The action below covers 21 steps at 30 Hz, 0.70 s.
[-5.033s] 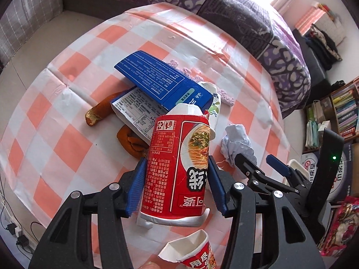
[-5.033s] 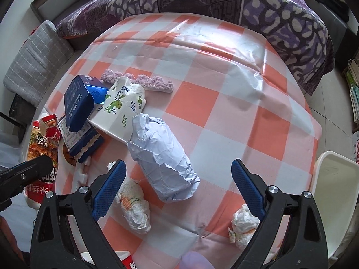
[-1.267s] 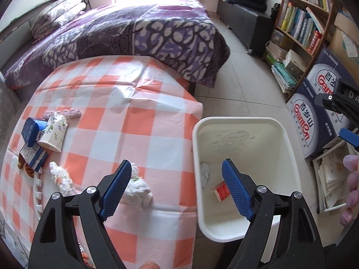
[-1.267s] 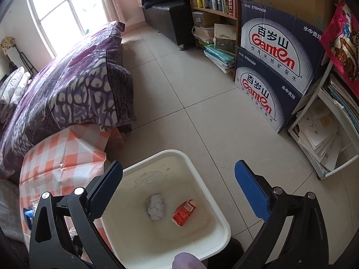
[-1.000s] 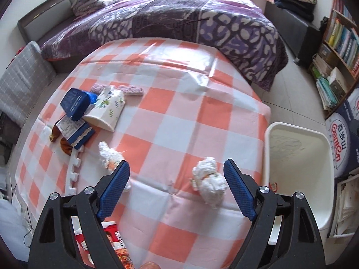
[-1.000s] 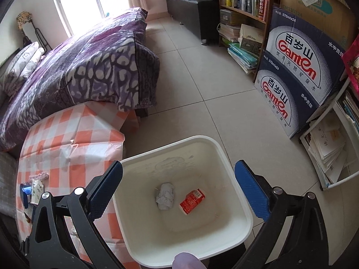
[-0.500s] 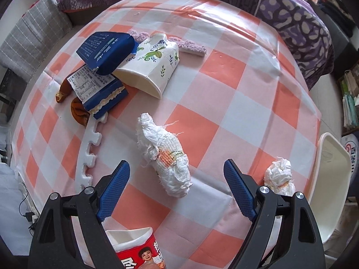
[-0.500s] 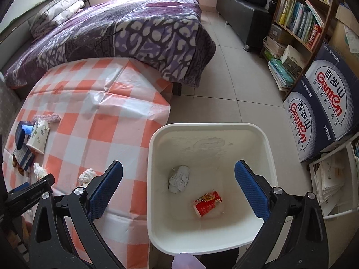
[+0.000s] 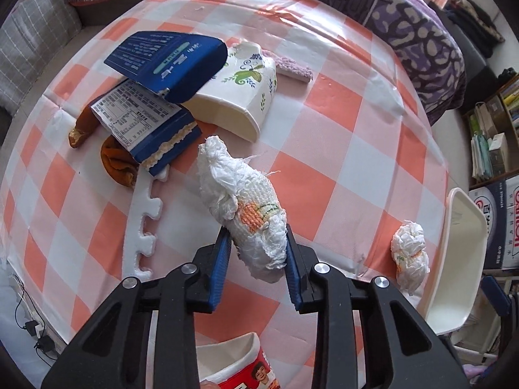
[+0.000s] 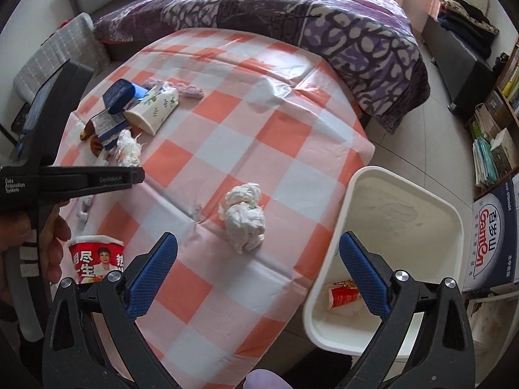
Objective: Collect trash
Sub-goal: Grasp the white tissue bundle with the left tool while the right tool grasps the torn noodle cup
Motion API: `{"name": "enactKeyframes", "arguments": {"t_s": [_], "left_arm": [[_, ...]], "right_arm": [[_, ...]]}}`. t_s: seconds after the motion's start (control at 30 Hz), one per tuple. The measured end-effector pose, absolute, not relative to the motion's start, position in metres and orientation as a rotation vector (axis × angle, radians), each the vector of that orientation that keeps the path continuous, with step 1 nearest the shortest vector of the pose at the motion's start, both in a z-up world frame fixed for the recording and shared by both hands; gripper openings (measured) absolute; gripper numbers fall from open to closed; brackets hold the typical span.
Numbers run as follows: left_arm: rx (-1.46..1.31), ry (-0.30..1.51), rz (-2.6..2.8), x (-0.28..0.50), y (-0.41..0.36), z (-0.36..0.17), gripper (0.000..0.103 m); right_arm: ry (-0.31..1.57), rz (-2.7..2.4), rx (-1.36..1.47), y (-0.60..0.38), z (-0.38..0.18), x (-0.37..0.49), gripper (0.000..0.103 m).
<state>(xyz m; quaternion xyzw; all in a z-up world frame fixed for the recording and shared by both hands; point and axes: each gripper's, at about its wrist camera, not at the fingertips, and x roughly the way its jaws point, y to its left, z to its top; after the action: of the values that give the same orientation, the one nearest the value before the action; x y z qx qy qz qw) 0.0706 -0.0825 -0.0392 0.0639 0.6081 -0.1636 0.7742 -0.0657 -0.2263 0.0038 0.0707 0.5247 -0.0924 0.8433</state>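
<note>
Left gripper (image 9: pixel 257 261) closing on crumpled white wrapper (image 9: pixel 241 201), blue pads (image 9: pixel 220 269) pressed against its near end; wrapper lying on checkered tablecloth (image 9: pixel 340 136) beside blue carton (image 9: pixel 165 61) and floral paper cup (image 9: pixel 243 94). Right gripper (image 10: pixel 256 272) spread wide, nothing between pads, hovering near tissue wad (image 10: pixel 245 215). White bin (image 10: pixel 395 227) off table edge, red noodle cup (image 10: pixel 342 293) inside.
</note>
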Motion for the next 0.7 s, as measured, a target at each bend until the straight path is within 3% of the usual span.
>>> {"name": "enactKeyframes", "arguments": {"t_s": [0.37, 0.7], "left_arm": [[0.041, 1.191, -0.357, 0.078, -0.023, 0.012, 0.031], [-0.017, 1.168, -0.331, 0.087, 0.012, 0.022, 0.031]], "right_arm": [[1.207, 0.116, 0.088, -0.130, -0.012, -0.051, 0.096], [1.309, 0.221, 0.024, -0.067, -0.039, -0.040, 0.096]]}}
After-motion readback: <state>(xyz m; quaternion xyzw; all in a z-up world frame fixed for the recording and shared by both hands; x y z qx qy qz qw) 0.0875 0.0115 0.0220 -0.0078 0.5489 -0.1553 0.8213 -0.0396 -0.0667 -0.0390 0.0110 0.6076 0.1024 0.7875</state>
